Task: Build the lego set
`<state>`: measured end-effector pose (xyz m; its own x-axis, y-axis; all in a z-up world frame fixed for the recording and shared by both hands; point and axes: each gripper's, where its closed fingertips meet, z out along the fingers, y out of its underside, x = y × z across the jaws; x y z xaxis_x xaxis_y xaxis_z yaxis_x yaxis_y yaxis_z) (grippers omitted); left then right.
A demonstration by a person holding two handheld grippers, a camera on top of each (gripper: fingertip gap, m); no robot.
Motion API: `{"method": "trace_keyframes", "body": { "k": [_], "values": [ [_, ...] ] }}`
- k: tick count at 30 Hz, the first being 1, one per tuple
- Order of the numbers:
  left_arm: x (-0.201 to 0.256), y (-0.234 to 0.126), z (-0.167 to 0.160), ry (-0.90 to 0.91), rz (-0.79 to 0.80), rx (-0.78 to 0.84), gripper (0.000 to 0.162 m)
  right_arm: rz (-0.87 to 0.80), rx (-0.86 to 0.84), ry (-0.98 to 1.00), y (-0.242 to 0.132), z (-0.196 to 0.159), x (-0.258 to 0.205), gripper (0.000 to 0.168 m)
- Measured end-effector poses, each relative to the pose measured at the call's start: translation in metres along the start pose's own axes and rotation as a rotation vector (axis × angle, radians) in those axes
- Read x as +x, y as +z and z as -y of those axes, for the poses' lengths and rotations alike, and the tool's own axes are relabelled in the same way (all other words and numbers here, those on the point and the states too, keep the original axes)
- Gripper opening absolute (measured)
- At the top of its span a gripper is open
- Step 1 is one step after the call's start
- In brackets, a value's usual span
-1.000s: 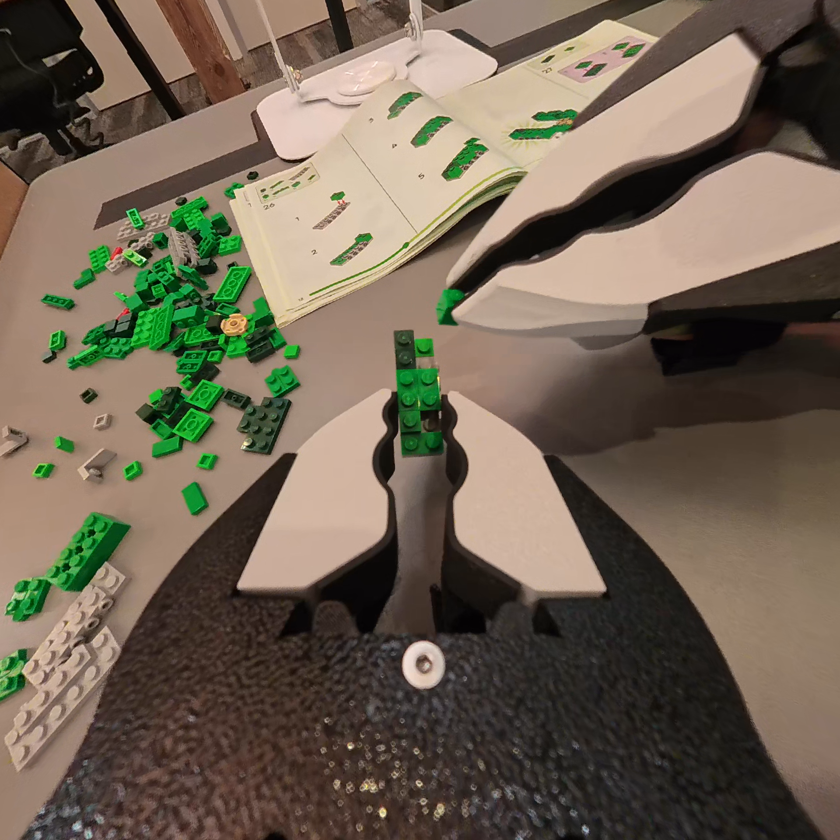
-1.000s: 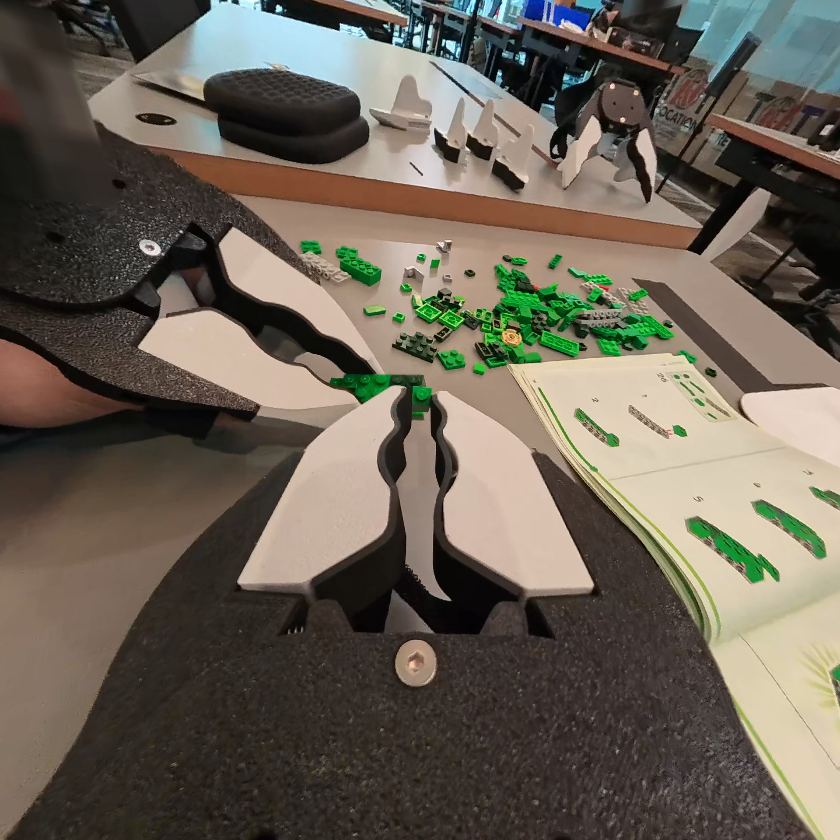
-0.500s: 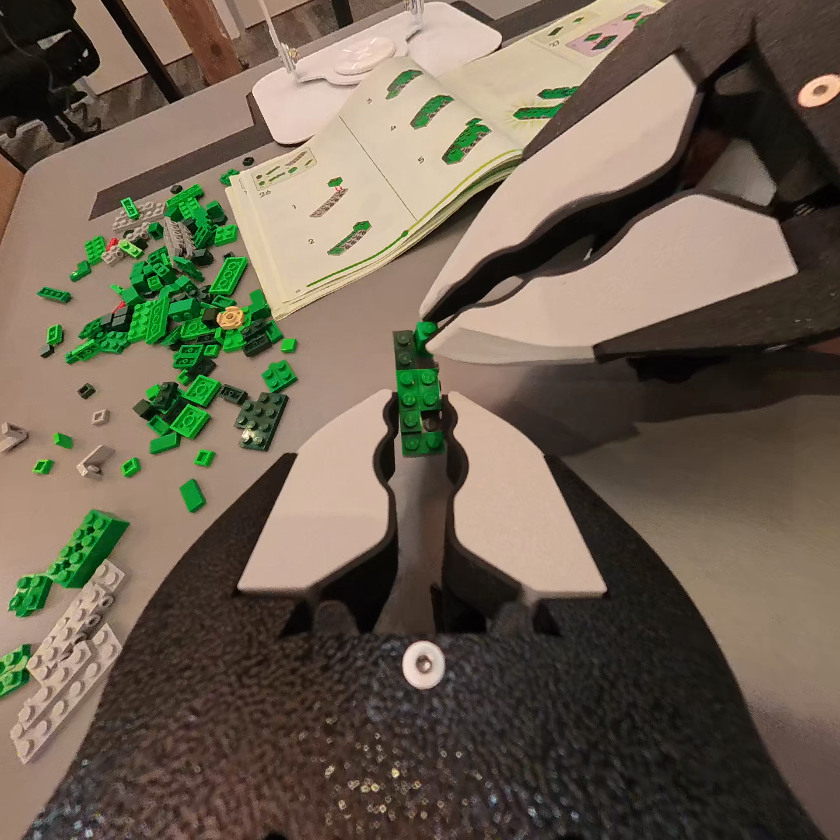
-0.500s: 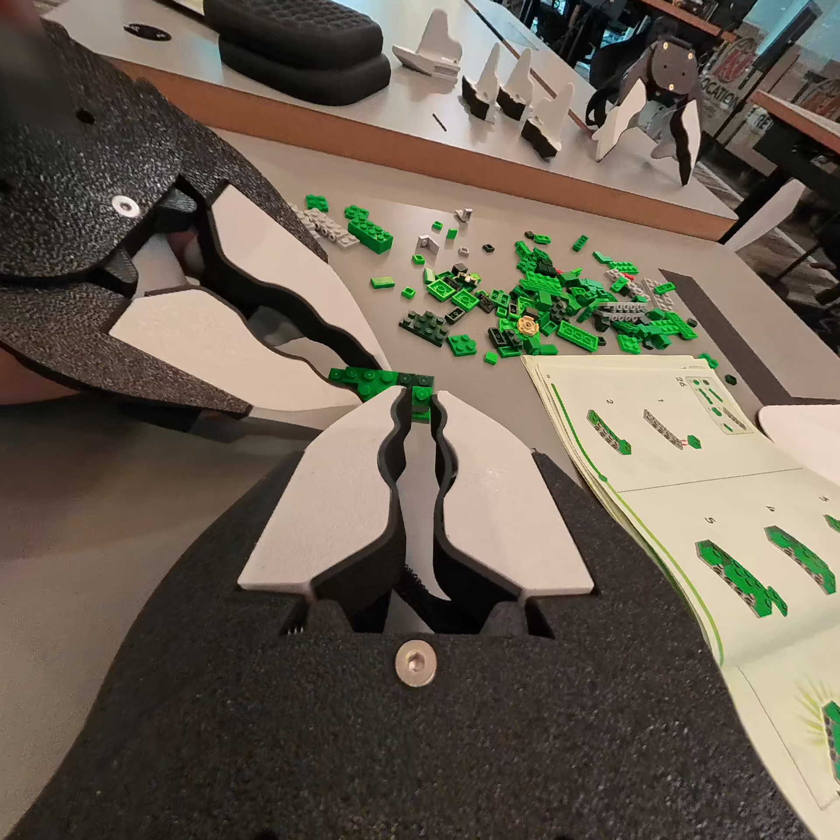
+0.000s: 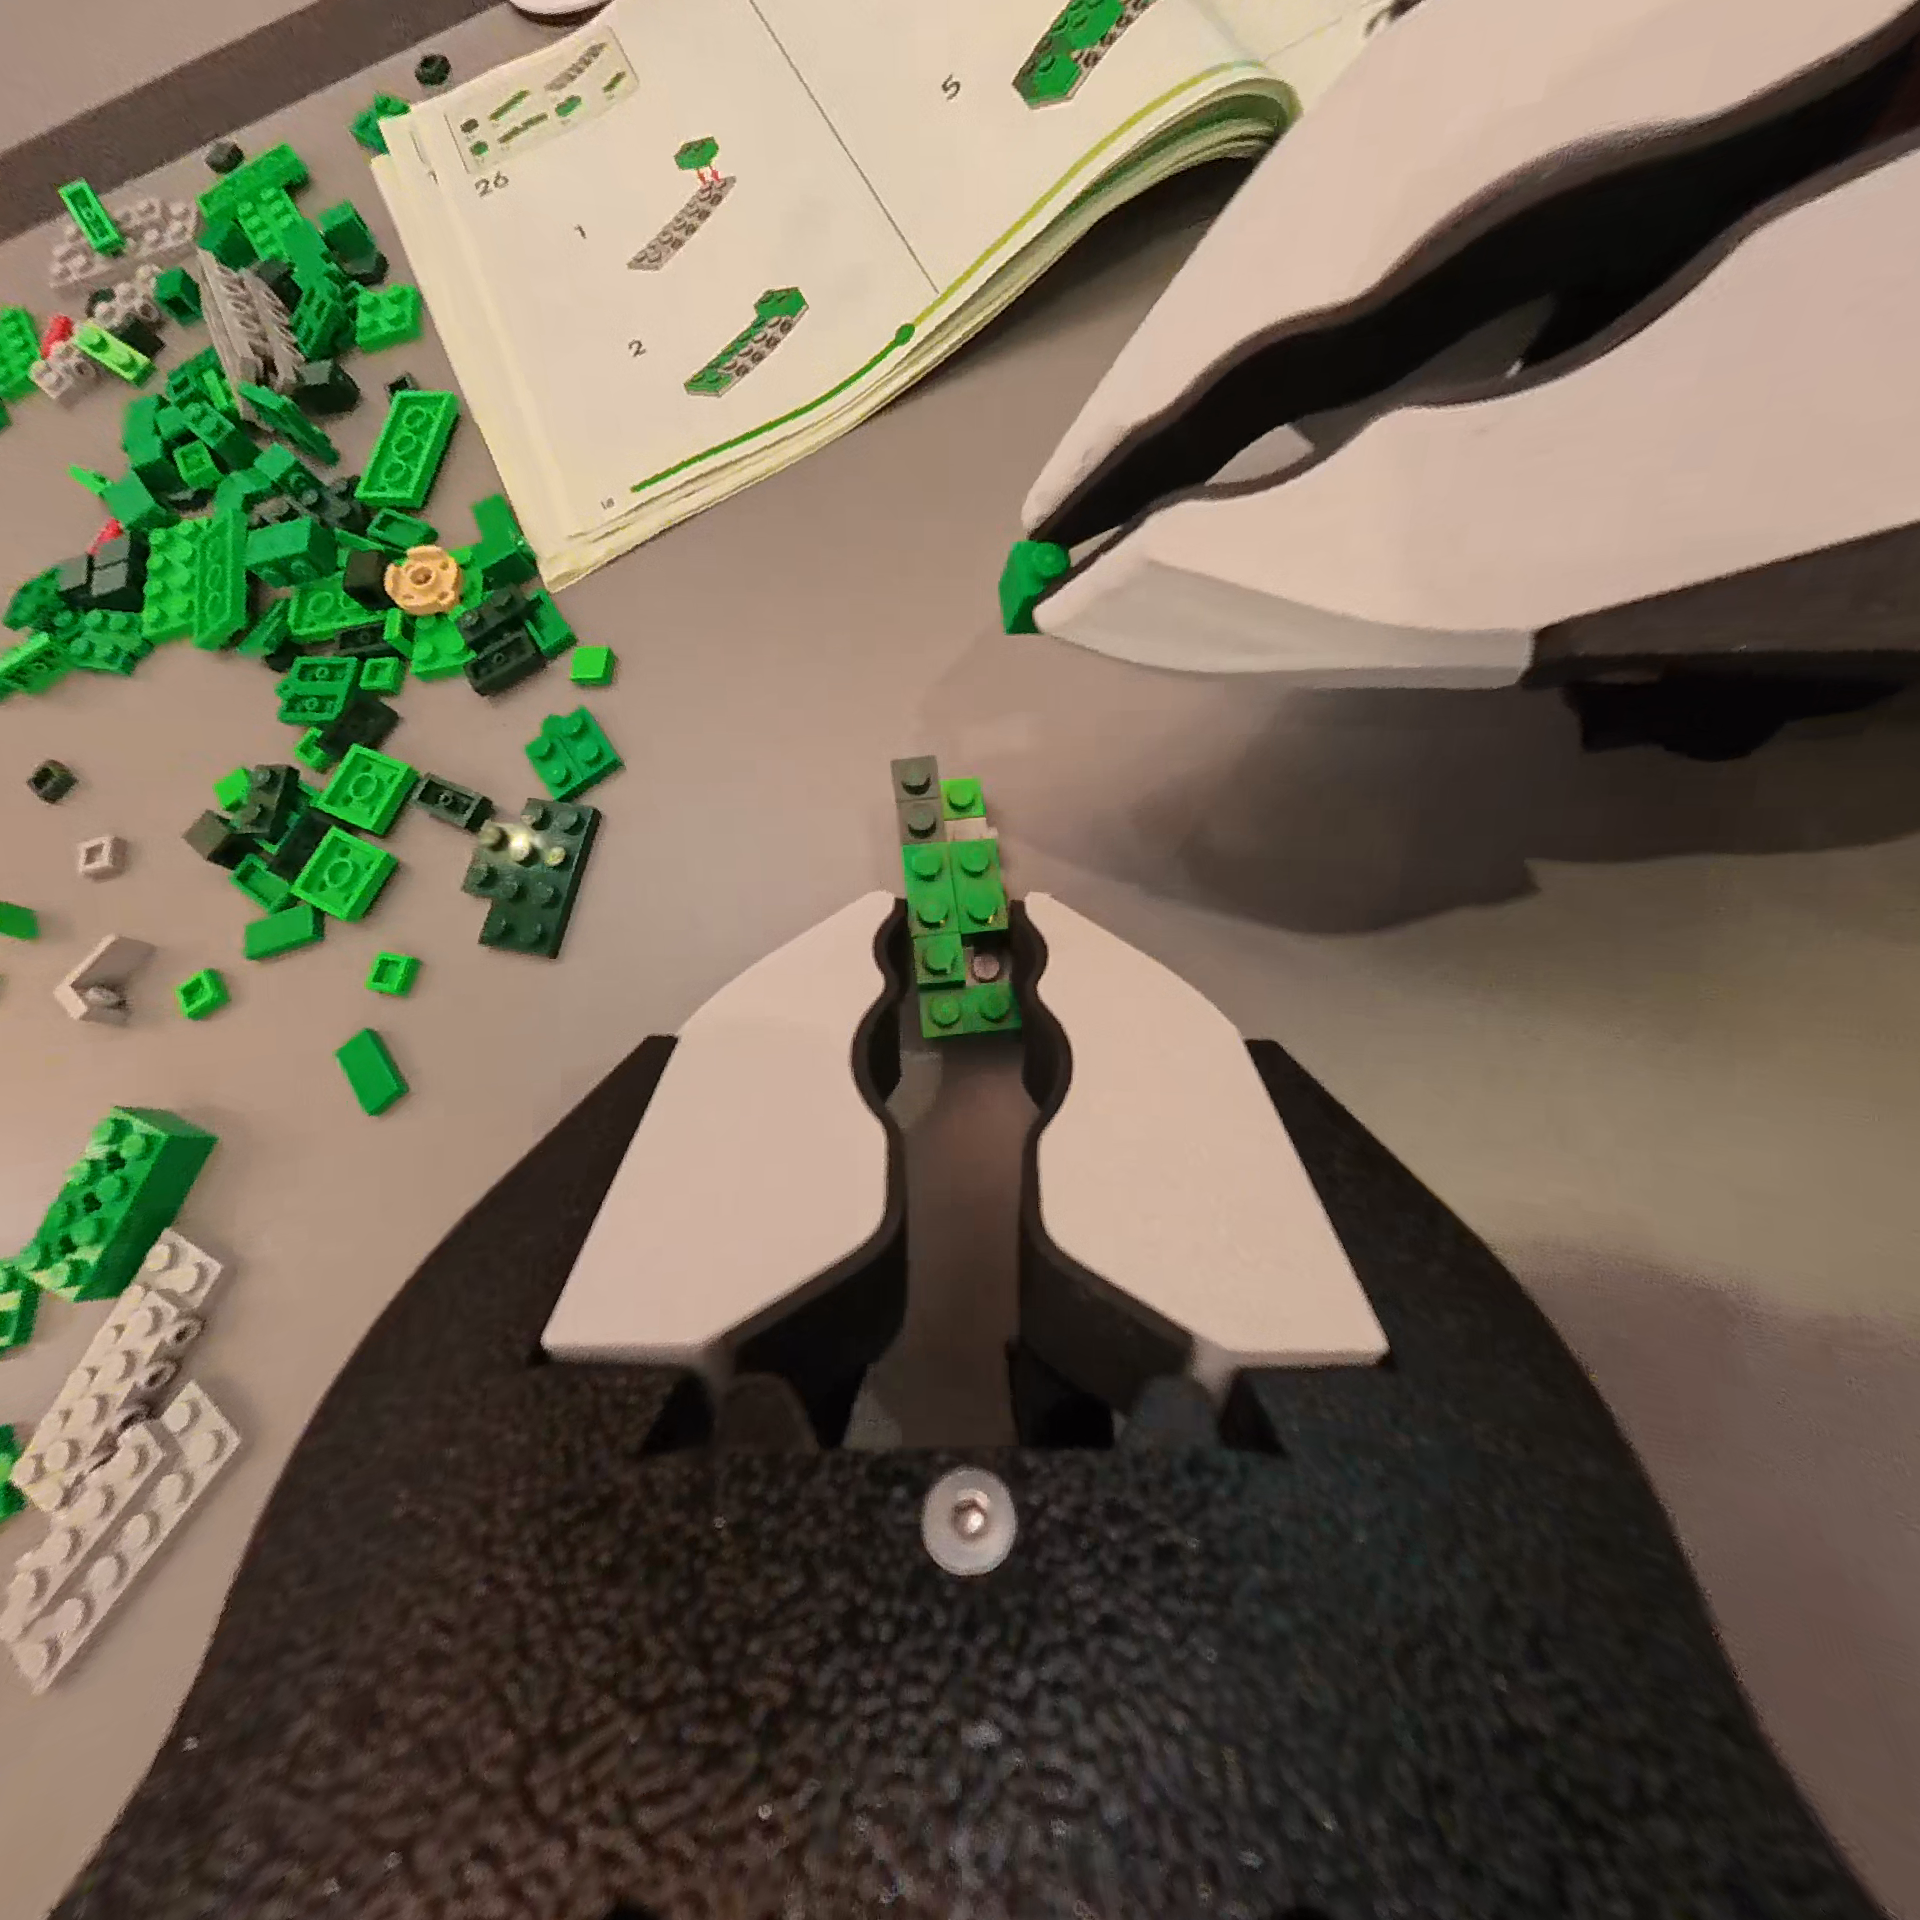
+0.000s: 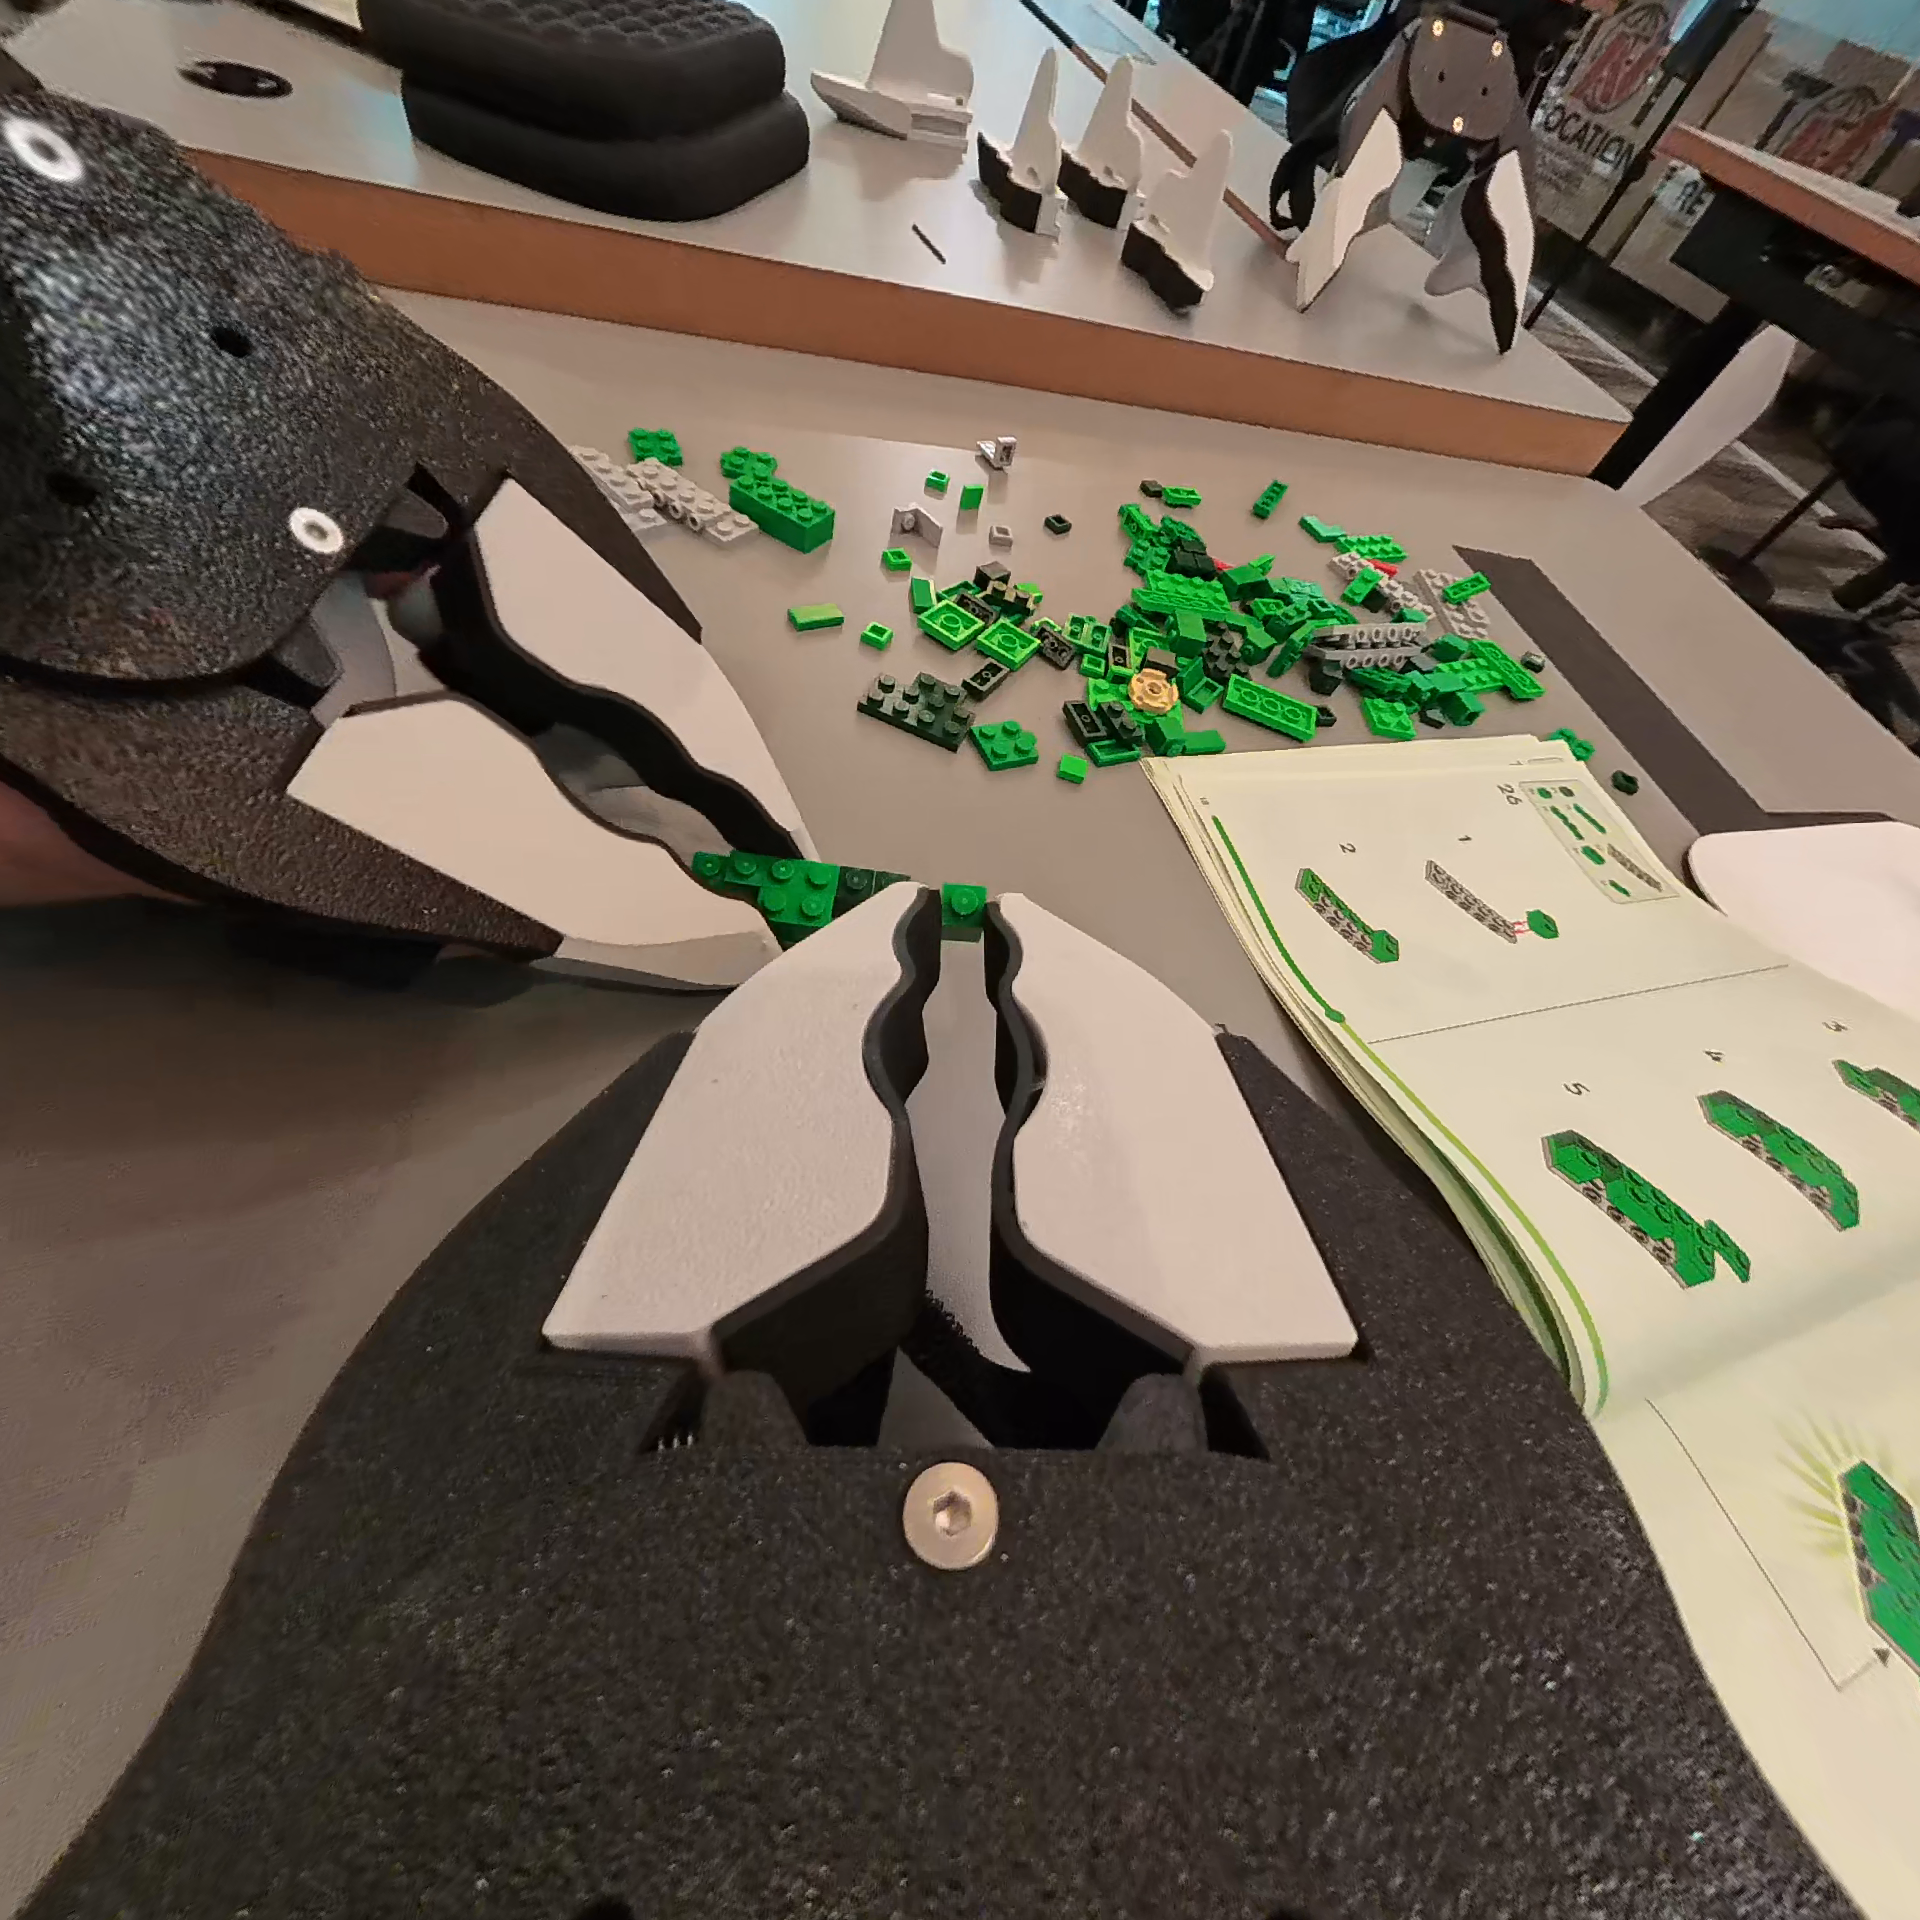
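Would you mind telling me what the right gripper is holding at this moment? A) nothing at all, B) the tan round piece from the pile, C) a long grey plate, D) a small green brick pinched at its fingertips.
D: the right gripper is shut on a small green brick at its fingertips, apart from the green assembly clamped in the left gripper.
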<state>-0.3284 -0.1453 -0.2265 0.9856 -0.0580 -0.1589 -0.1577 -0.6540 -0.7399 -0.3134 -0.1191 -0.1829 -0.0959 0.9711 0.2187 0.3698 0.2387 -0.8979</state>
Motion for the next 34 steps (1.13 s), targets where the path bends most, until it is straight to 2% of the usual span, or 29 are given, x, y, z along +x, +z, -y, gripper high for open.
{"method": "trace_keyframes", "body": {
  "k": [5,12,16,20,23,28,34],
  "values": [
    [-0.004,-0.001,0.001,0.001,0.042,-0.001,0.035,0.009,0.003,0.011,0.000,0.000,0.000,0.008],
    [0.000,0.004,0.003,-0.091,-0.008,0.000,0.028,0.029,0.003,0.030,0.000,0.000,0.000,0.007],
    [0.003,0.005,0.005,-0.057,0.020,0.014,0.019,0.038,-0.002,0.023,0.001,0.000,-0.002,0.007],
    [0.001,0.004,0.006,-0.007,0.068,0.025,0.017,0.037,-0.005,0.017,0.001,-0.001,-0.002,0.007],
    [-0.002,-0.003,0.013,0.031,0.112,0.090,0.017,0.031,0.014,0.012,0.000,0.001,-0.002,0.007],
    [-0.005,-0.017,0.031,-0.013,0.100,0.238,0.017,0.032,0.048,0.009,-0.002,0.006,-0.004,0.007],
    [-0.003,-0.016,0.030,-0.034,0.063,0.239,0.017,0.023,0.044,-0.029,0.001,0.008,-0.010,0.007]
  ]
}}
